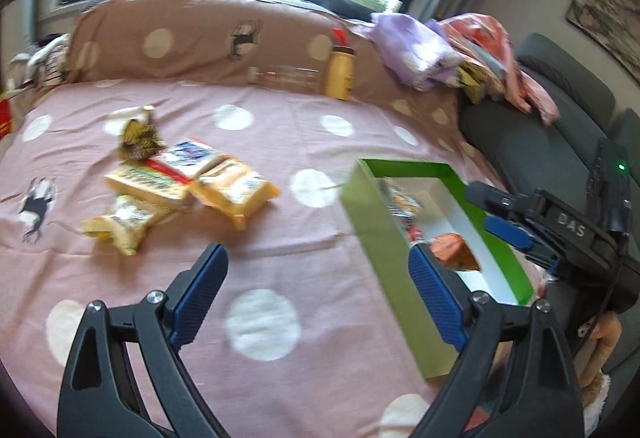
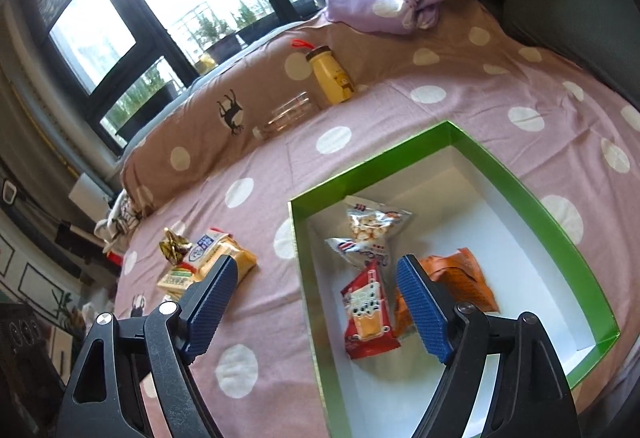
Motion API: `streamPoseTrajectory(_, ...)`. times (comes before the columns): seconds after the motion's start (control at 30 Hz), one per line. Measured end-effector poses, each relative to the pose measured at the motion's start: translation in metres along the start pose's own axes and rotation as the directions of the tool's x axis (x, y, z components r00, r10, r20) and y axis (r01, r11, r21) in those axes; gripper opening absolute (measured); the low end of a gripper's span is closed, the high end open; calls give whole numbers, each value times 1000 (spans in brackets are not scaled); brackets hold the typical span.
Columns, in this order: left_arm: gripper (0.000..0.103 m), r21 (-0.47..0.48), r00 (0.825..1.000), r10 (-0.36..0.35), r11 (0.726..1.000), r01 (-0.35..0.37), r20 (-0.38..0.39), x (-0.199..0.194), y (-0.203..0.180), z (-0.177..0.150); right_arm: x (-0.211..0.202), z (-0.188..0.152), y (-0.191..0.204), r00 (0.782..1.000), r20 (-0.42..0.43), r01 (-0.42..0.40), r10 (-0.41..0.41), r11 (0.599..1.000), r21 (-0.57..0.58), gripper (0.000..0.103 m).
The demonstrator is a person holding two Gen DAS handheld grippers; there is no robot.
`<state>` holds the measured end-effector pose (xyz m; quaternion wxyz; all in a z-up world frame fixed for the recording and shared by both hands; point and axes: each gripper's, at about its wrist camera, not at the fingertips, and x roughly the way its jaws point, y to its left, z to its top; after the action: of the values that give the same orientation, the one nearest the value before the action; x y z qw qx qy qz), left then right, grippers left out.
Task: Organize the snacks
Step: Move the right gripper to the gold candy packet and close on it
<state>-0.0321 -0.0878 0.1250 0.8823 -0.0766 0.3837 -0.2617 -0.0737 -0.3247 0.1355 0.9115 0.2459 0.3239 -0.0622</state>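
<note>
A green box (image 1: 380, 234) with a white inside lies on the pink dotted bedspread; it also shows in the right wrist view (image 2: 308, 278). In it lie a red snack pack (image 2: 368, 318), a silver popcorn bag (image 2: 370, 226) and an orange pack (image 2: 456, 278). A pile of yellow snack packs (image 1: 180, 182) lies to the left of the box; it also shows in the right wrist view (image 2: 208, 262). My left gripper (image 1: 320, 278) is open and empty above the bedspread beside the box. My right gripper (image 2: 316, 298) is open and empty above the box's left wall.
A yellow bottle (image 1: 339, 72) and a clear glass jar (image 1: 286, 78) stand against the brown dotted backrest. Folded purple and pink cloths (image 1: 448, 50) lie at the back right. A dark grey sofa (image 1: 532, 126) is to the right. The right gripper's body (image 1: 560, 234) shows beyond the box.
</note>
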Motion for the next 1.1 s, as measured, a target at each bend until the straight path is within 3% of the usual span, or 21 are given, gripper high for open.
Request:
streamPoseTrajectory(0.2,92,-120,992,128,985,-125,18,-12,60,-6,11,-10,35,1000,8,-5,6,996,-93,83)
streamPoseTrajectory(0.37,92,-205,986,167,965,-162,6,-15,101,-17,19,-22,57,1000,9,-25,27,988,-150,83)
streamPoseTrajectory(0.57,92,-245,976,217,945,-218,-30,-13,121,-24,33,-35,75,999,-23,-45,41,979,-197,83)
streamPoseTrajectory(0.9,92,-249,972,233,941,-231,-19,-27,130,-21,43,-49,91,998,-53,-52,40,966,-255,83)
streamPoseTrajectory(1.1,93,-280,965,260,925,-258,-30,-38,145,-19,56,-55,104,990,-120,-99,70,963,-252,83)
